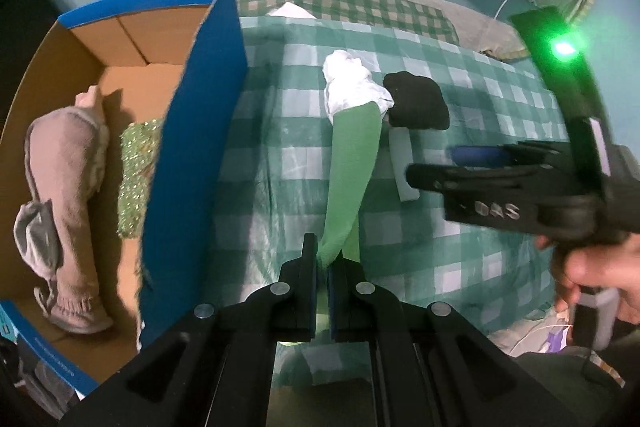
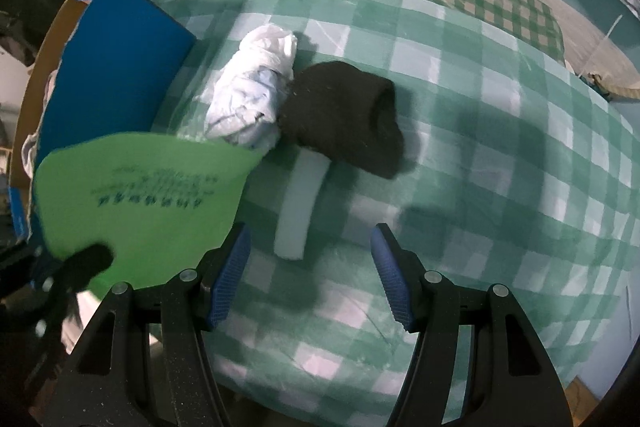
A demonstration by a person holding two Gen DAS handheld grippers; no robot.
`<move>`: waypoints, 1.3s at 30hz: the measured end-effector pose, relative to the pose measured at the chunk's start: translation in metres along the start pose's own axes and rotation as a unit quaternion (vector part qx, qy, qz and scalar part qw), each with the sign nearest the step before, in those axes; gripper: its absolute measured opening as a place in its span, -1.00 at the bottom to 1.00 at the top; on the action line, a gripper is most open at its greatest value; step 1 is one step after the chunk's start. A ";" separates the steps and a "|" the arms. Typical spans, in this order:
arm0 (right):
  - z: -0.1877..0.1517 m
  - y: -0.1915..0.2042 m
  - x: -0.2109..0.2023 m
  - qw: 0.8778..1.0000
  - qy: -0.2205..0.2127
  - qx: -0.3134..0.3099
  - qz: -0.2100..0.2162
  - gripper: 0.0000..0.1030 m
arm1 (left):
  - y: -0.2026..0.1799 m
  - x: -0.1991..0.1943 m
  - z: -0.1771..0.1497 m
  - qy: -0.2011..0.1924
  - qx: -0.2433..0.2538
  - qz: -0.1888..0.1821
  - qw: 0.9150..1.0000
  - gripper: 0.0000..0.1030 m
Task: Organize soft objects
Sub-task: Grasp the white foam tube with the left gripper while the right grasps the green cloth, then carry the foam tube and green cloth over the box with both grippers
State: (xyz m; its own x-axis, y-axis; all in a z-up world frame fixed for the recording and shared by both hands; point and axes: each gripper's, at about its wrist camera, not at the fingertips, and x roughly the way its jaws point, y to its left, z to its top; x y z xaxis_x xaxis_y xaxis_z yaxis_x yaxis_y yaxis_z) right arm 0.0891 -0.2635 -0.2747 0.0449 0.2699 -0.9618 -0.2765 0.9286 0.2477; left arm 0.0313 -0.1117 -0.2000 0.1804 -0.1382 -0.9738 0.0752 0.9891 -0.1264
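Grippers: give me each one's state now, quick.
Left gripper: closed on the green sheet.
Right gripper: open, holding nothing.

From my left gripper [image 1: 323, 267] I can't see the near end of the green cloth [image 1: 352, 163]; it vanishes between the closed fingers. Its far end covers part of the white bundle [image 1: 352, 87]. The right gripper [image 1: 460, 167], ahead and to my right, is smeared by motion, its lettering barely legible. The blue box wall [image 1: 192, 155] to the left hides part of the sequined green item [image 1: 136, 179].

From my right gripper [image 2: 310, 273], the printed text on the green cloth [image 2: 140, 195] is too blurred to read. The black roll [image 2: 344, 115] ahead covers the far end of the white strip [image 2: 300, 203].
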 end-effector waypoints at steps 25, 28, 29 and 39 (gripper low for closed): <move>-0.008 0.026 0.011 0.998 -0.003 -0.049 -0.032 -0.78 | 0.011 -0.025 -0.005 -0.025 -0.001 -0.012 1.000 -0.93; -0.012 0.022 -0.002 0.999 -0.007 -0.045 -0.025 -0.78 | 0.010 -0.031 -0.005 -0.030 0.002 -0.016 0.999 -0.92; -0.012 0.021 -0.005 0.999 -0.008 -0.043 -0.023 -0.78 | 0.010 -0.033 -0.004 -0.031 0.003 -0.017 0.999 -0.92; -0.014 0.027 -0.046 0.998 -0.028 -0.050 -0.014 -0.78 | 0.010 -0.056 -0.003 -0.051 0.009 -0.014 0.999 -0.93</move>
State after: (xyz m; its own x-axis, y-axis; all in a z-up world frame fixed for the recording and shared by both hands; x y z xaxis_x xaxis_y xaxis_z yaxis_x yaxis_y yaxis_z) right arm 0.0667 -0.2547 -0.2254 0.1072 0.2603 -0.9596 -0.3679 0.9070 0.2049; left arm 0.0194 -0.0945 -0.1474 0.2762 -0.1702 -0.9459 0.0997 0.9840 -0.1479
